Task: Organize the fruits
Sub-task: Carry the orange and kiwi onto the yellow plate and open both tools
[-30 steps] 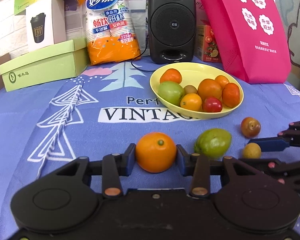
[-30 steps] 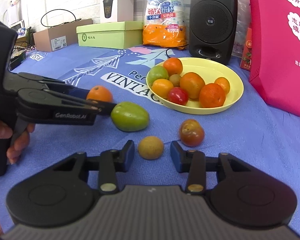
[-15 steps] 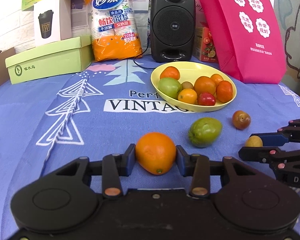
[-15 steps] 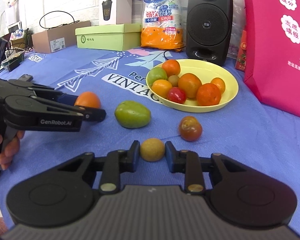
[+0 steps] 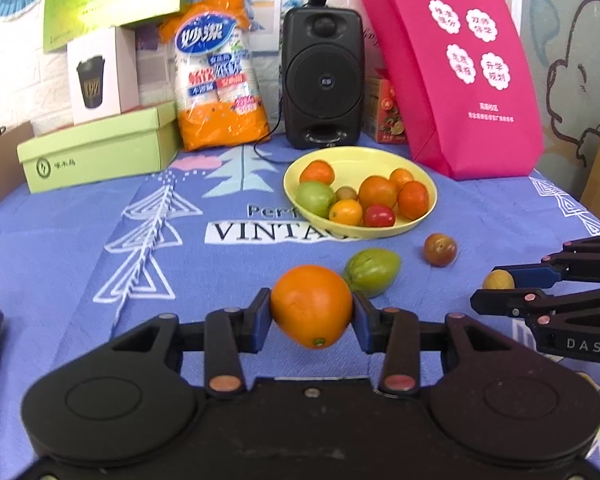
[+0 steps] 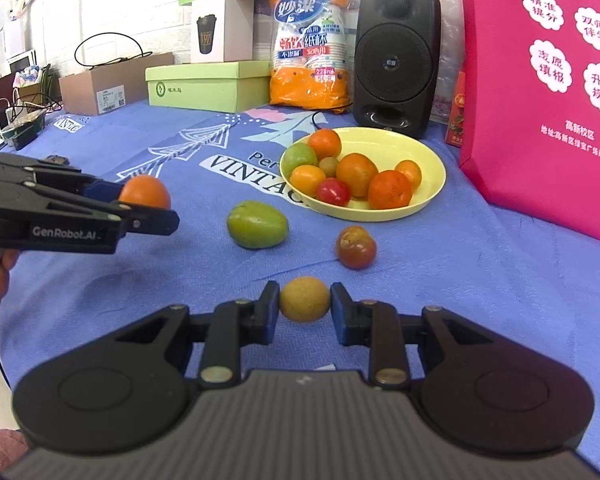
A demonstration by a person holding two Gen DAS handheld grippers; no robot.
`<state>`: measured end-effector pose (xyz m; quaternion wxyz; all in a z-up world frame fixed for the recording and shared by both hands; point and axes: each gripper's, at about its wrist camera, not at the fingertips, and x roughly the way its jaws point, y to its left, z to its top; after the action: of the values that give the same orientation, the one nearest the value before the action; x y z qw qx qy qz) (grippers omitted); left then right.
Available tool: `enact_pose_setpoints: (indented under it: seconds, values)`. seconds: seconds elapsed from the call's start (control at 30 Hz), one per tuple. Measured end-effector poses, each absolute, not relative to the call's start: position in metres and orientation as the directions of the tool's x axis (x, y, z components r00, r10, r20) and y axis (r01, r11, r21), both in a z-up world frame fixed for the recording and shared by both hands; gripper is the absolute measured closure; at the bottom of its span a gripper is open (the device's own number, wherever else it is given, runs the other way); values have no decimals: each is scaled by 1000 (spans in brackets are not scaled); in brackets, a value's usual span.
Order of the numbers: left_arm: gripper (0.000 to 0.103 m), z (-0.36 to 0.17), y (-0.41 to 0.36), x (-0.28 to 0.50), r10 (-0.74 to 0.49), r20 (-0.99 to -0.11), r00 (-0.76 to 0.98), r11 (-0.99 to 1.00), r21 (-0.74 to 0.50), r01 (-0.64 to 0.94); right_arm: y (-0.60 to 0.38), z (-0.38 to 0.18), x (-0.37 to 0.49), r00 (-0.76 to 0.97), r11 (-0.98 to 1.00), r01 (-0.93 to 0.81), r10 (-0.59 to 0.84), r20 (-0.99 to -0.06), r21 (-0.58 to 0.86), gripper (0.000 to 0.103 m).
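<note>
Orange point(image 5: 311, 305) clamped in left gripper point(image 5: 311, 312), small tan fruit point(image 6: 305, 298) in right gripper point(image 6: 305, 305); next, judged: carry both to yellow bowl point(image 5: 416, 222).

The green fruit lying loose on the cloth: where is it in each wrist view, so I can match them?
Left wrist view: the green fruit lies just right of centre, beyond the orange held in the left tool.
Right wrist view: the green fruit lies left of centre, on the cloth.
Shared landmark: the yellow bowl, just behind the fruit in both.
</note>
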<state>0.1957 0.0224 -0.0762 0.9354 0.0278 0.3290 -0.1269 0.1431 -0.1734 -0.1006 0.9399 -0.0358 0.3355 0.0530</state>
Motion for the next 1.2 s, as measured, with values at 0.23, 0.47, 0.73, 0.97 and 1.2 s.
enact_pose_setpoints:
  seconds: [0.23, 0.47, 0.73, 0.97, 1.2]
  values:
    - [62, -65, 14, 203, -240, -620, 747, 955, -14, 295, -183, -91, 139, 785, 993, -116, 73, -615, -30, 76]
    - [62, -55, -3, 252, -276, -616, 738, 938, -6, 346, -203, -78, 158, 806, 994, -106, 63, -589, -40, 76]
    - [62, -54, -39, 335, -281, -617, 735, 924, 33, 381, -218, -66, 222, 815, 988, -137, 70, -576, -73, 76]
    - [62, -68, -56, 391, -296, -643, 706, 918, 14, 397, -231, -68, 266, 812, 985, -156, 82, -577, -78, 76]
    - [62, -89, -67, 439, -287, -677, 678, 924, -9, 383, -238, -80, 304, 800, 983, -156, 70, -596, -94, 76]
